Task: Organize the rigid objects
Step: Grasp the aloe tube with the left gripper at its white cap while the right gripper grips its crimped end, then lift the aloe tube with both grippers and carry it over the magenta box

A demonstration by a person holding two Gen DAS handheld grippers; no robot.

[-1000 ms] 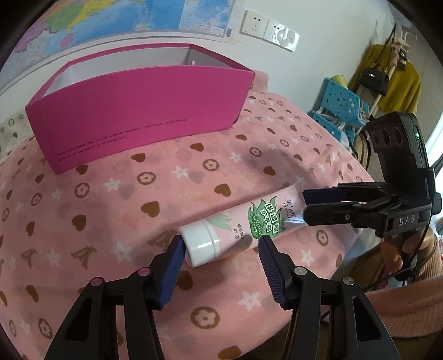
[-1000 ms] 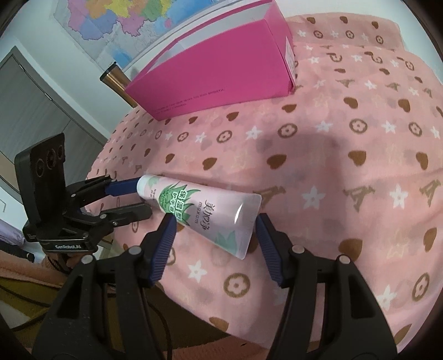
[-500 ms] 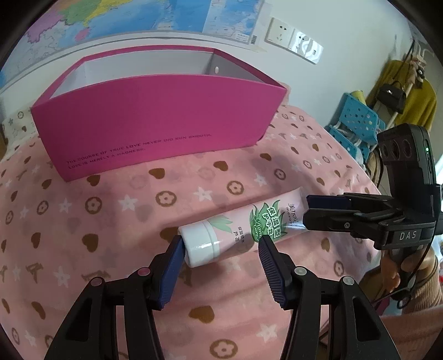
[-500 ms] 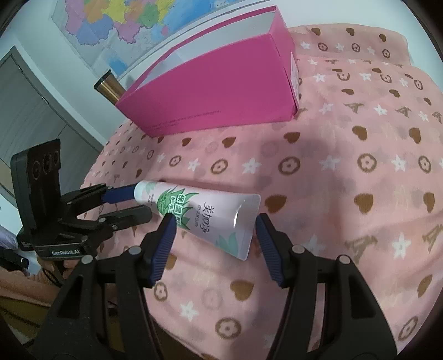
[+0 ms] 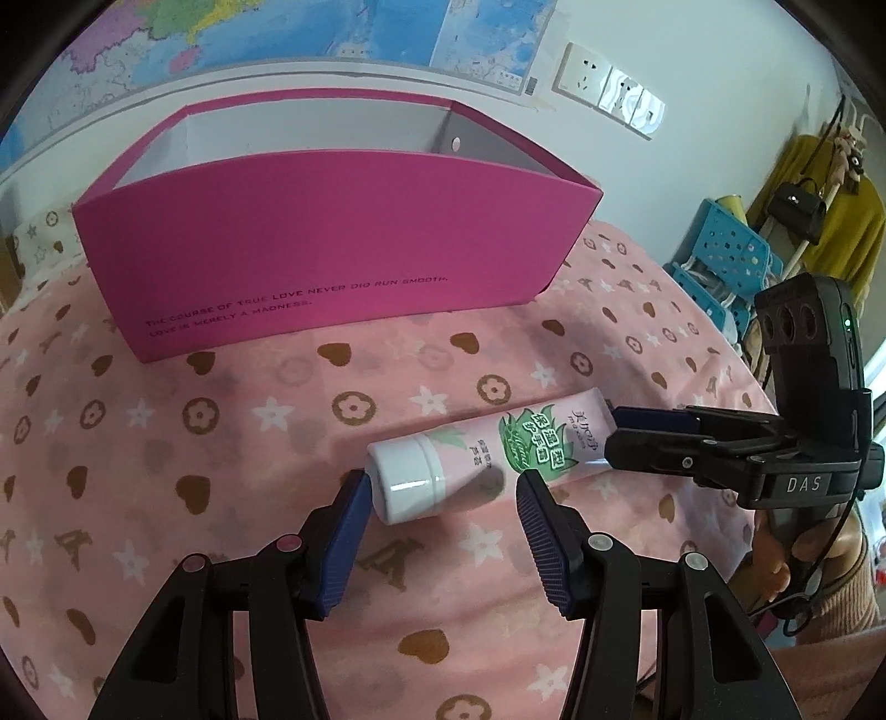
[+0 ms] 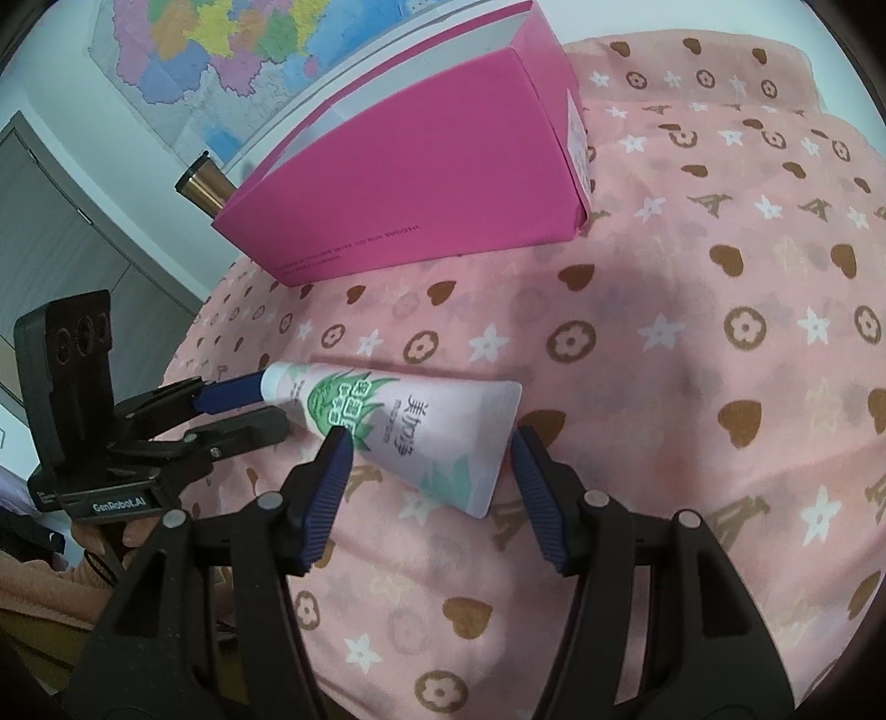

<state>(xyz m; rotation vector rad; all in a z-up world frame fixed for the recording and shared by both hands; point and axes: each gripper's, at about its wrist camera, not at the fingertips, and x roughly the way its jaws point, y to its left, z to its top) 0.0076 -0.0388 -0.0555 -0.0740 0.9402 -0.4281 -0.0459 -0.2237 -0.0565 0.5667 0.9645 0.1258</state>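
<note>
Pink patterned cloth (image 5: pixel 221 443), magenta box (image 5: pixel 332 266) behind, left tongs (image 5: pixel 441 479) and right tongs (image 6: pixel 430 436) gripping tube (image 5: pixel 531 443)

A tube (image 5: pixel 487 455) is being carried lengthwise between two grippers above a cloth-covered table (image 5: pixel 232 421). Its cap end is being flanked by the fingers of the left gripper (image 5: pixel 440 518), and its flat crimped end by those of the right gripper (image 6: pixel 426 471); whether the pads are pressing on it cannot quite be made out. Behind the tube, well apart, a box (image 5: pixel 310 260) is being supported by the table. A map (image 5: pixel 310 27) is being displayed on the wall behind the box.
</note>
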